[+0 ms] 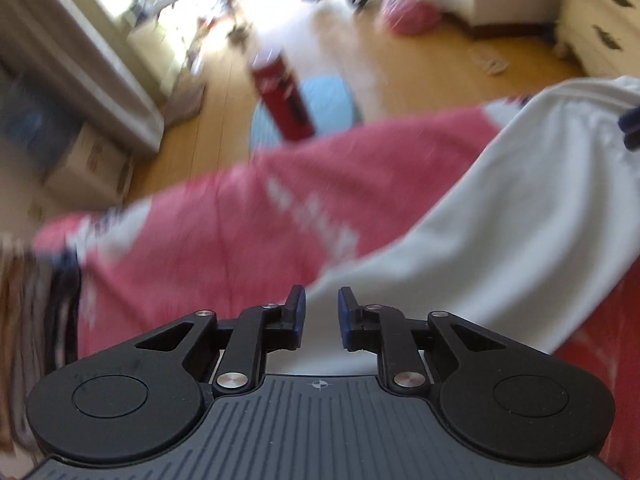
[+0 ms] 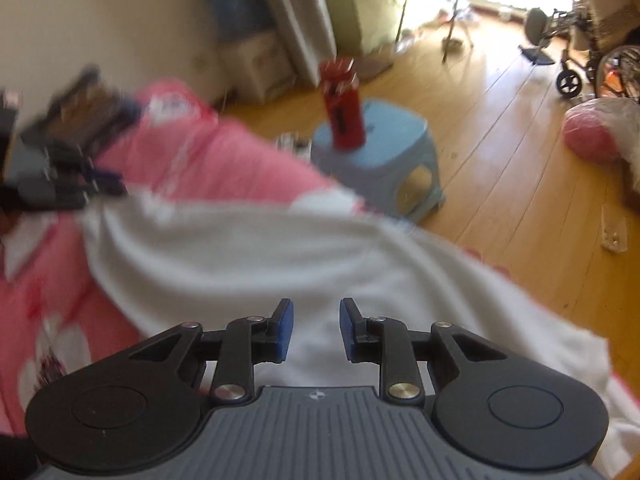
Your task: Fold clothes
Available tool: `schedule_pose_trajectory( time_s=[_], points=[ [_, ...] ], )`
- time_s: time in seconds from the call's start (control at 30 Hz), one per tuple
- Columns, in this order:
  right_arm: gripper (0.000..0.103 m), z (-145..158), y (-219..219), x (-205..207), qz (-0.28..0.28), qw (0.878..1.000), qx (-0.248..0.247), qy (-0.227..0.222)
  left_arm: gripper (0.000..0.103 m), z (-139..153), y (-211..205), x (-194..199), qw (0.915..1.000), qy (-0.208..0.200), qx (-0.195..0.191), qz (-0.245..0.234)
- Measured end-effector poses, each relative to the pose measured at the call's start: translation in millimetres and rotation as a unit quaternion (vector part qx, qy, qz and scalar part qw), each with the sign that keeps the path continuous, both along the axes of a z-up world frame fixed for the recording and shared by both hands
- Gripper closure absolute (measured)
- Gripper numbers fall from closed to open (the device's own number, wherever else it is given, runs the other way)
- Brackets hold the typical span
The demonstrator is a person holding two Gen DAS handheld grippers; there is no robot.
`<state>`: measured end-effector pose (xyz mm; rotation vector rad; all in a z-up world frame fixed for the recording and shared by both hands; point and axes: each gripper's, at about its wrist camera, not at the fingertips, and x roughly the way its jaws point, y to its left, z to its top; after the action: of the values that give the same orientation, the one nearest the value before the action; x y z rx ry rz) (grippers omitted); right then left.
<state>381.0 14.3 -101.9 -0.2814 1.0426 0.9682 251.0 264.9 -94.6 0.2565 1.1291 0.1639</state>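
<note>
A white garment [image 1: 520, 208] lies spread over a pink patterned blanket [image 1: 240, 208]. My left gripper [image 1: 322, 300] hovers over the garment's near edge, its blue pads a short gap apart with nothing between them. In the right wrist view the same white garment [image 2: 280, 264] stretches across the pink blanket [image 2: 224, 160]. My right gripper [image 2: 316, 312] stands open above the cloth and holds nothing. The left gripper [image 2: 104, 184] shows blurred at the garment's far left corner. A dark sliver of the right gripper [image 1: 632, 128] shows at the frame's right edge.
Beyond the blanket's edge a light blue stool [image 2: 384, 152] stands on the wooden floor [image 2: 500, 128] with a red bottle [image 2: 344, 112] on it. A wheelchair [image 2: 600, 64], a pink bag [image 2: 592, 136], cardboard boxes [image 1: 92, 160] and a white dresser [image 1: 600, 12] line the room.
</note>
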Motion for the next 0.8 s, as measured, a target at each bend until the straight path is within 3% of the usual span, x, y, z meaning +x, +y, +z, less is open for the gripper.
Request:
schedule_pose_trajectory(
  time_s=[0.17,0.27,0.37,0.43,0.5,0.63,0.8],
  points=[
    [0.084,-33.3,25.1,22.3,-0.060,0.998,-0.017,0.006,0.085,-20.5,22.0,-10.5,0.9982,0.015,-0.027,0.052],
    [0.083,-27.5,31.0,36.2,-0.105,0.994,0.000,-0.031,0.083,-15.2,33.1,-14.8,0.9964,-0.006,-0.045,0.072],
    [0.081,-17.1,34.4,45.4,-0.126,0.991,0.023,-0.026,0.076,-6.9,48.5,-18.4,0.9942,-0.029,-0.051,0.091],
    [0.081,-6.0,40.4,41.2,-0.098,0.994,0.051,-0.019,0.068,-3.4,58.3,-23.6,0.9928,-0.045,-0.062,0.092],
    [0.078,1.5,56.0,30.6,-0.040,0.996,0.070,-0.025,0.066,-0.4,67.5,-28.4,0.9914,-0.060,-0.072,0.092],
    [0.070,-0.2,101.6,2.5,0.068,0.994,0.058,-0.063,0.059,-8.1,70.2,-22.7,0.9947,-0.058,-0.072,0.045],
    [0.067,-11.4,144.8,-16.2,0.148,0.984,0.021,-0.096,0.058,-22.3,67.9,-23.9,0.9972,-0.035,-0.064,-0.013]
  ],
)
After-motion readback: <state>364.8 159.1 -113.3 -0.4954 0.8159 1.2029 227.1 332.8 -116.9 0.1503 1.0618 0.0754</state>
